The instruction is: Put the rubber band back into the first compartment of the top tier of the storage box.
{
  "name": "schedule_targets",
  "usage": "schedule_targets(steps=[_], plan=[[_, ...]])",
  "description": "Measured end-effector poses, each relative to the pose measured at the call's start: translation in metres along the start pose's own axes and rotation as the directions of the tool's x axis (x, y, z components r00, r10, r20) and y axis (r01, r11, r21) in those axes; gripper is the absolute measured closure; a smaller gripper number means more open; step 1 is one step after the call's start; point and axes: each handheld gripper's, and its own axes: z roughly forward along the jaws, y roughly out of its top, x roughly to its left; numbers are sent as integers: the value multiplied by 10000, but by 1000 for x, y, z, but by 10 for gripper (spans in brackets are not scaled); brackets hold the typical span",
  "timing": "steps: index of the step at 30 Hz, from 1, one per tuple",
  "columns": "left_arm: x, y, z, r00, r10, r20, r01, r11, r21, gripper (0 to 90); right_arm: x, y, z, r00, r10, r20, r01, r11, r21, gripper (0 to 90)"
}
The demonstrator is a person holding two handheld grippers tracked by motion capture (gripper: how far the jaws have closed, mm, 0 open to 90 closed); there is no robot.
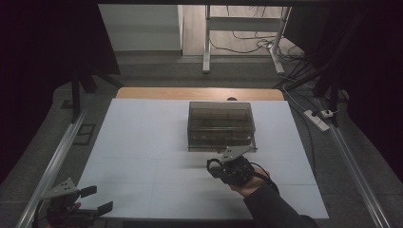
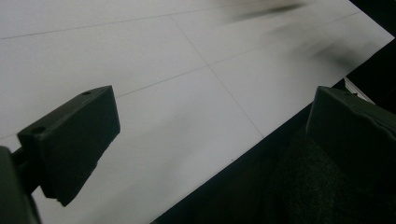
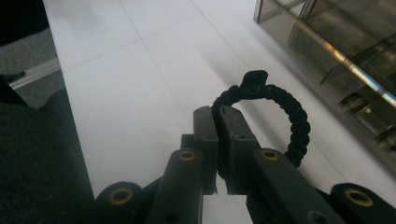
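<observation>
The right claw (image 3: 218, 122) has its jaws pressed together on a black braided bracelet (image 3: 285, 109), which loops out ahead of the fingertips with its small knot or clasp at the top. In the high view the same claw (image 1: 215, 167) sits just in front of a smoky see-through storage box (image 1: 220, 124) near the middle of the white worktop (image 1: 142, 142), the person's right hand (image 1: 249, 183) coming in from below. The bracelet is held close above the worktop surface, near the box's front edge but not touching it (whether it grazes the worktop I cannot tell).

The left claw (image 1: 92, 199) waits well apart at the near left corner, jaws spread wide with nothing between them; its own view shows just bare worktop and the dark edge beyond.

As I read it, the picking-up part is done: the bracelet is firmly gripped. What remains looks like getting it into the box, which appears shut, its drawers or lid not visibly open. So the box would have to be opened, possibly with the idle left claw, before the bracelet goes in.
</observation>
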Motion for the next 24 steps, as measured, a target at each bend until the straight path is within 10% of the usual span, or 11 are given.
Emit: schedule_targets(steps=[24], plan=[[0, 0, 0, 10000, 22, 11, -22, 10000, -2, 20, -9, 18, -7, 9998, 197, -48, -200, 9964, -820, 856]])
